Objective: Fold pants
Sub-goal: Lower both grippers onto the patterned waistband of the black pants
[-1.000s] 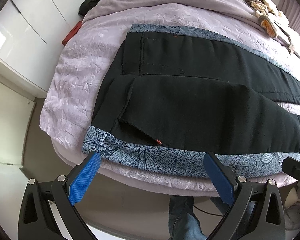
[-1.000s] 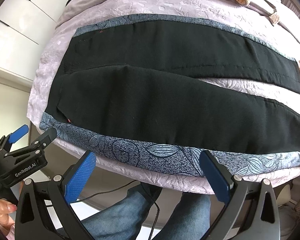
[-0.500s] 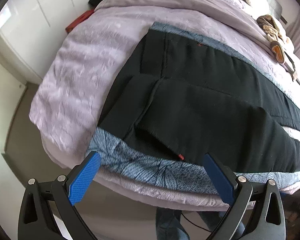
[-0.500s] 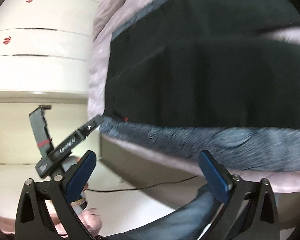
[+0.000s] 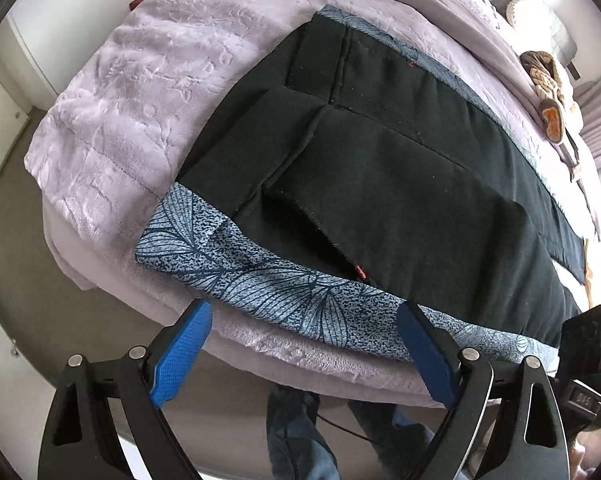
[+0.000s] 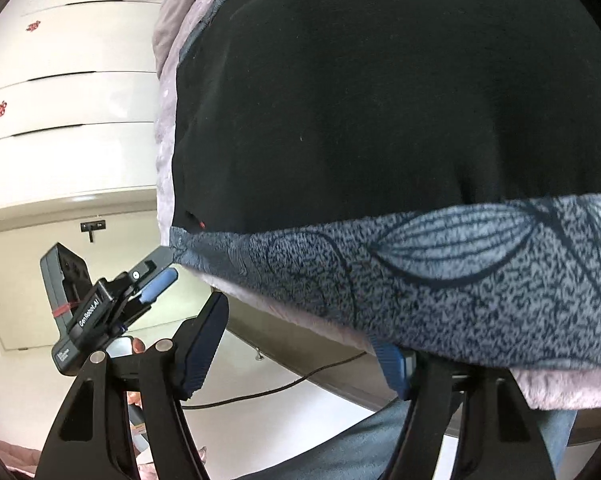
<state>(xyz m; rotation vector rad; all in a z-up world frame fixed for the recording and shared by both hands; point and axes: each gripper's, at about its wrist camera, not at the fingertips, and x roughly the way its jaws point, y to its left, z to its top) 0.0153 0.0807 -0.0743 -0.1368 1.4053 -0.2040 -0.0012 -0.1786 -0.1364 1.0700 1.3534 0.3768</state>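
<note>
Black pants (image 5: pixel 400 184) with a blue leaf-patterned side strip (image 5: pixel 284 284) lie spread flat on a lilac bedspread (image 5: pixel 140 92). My left gripper (image 5: pixel 302 316) hovers over the bed's near edge at the waist end. Its jaws are closing, the patterned strip lies just ahead of the blue pads (image 5: pixel 180 352), and nothing is pressed. In the right wrist view the pants (image 6: pixel 380 100) fill the frame. My right gripper (image 6: pixel 300 328) sits low at the bed edge, jaws closing. The patterned strip (image 6: pixel 440 280) overhangs and hides its right pad tip. The left gripper (image 6: pixel 160 272) reaches the strip's corner.
White cupboard doors (image 6: pixel 68 100) stand left of the bed. A person's jeans-clad legs (image 5: pixel 296 432) stand at the bed edge, with a cable on the pale floor (image 6: pixel 284 388). Tan items (image 5: pixel 548 92) lie at the far right of the bed.
Both grippers came down toward the bed's near edge. The right one dropped and tilted until the pants fill its view. Both sets of jaws stand narrower than before.
</note>
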